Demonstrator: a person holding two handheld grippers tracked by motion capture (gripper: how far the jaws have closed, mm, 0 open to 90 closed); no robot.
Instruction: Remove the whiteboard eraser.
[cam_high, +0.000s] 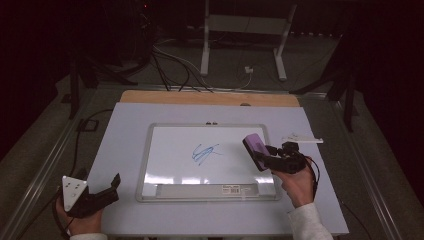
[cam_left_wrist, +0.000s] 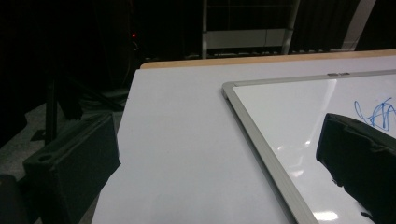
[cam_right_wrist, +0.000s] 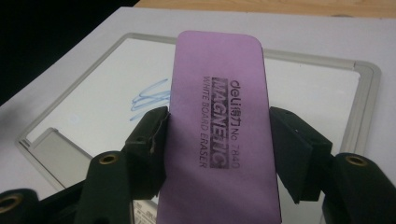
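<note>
Step in hand: carrying the purple magnetic whiteboard eraser (cam_right_wrist: 219, 135) to the blue scribble (cam_high: 204, 153) so it can be wiped off the whiteboard (cam_high: 150, 150).
Right claw (cam_high: 261, 156): clamped on the eraser's two long edges, pads pressing on both sides, printed purple face toward its own camera; in the high view it hangs over the board's right part, lifted off the surface.
Eraser position: held in the air, tilted, to the right of the scribble and apart from it.
Scribble: a small blue tangle near the middle of the board, showing past the eraser's left edge in the right gripper view (cam_right_wrist: 149, 98).
Left claw (cam_high: 111, 187): jaws apart and holding nothing, resting on the worktop (cam_high: 115, 130) off the board's lower left corner.
Doing it well: I judge the wiping face should be turned flat to the board before contact, so the whole pad meets the ink and not one edge.
Stroke: come down just beside the scribble, then sweep across it with even pressure.
Risk: the board lies loose on the worktop and may slide under the push; the free left claw could steady the frame (cam_left_wrist: 261, 144).
Grip: keep the squeeze firm, since sideways drag may twist the eraser between the pads.
</note>
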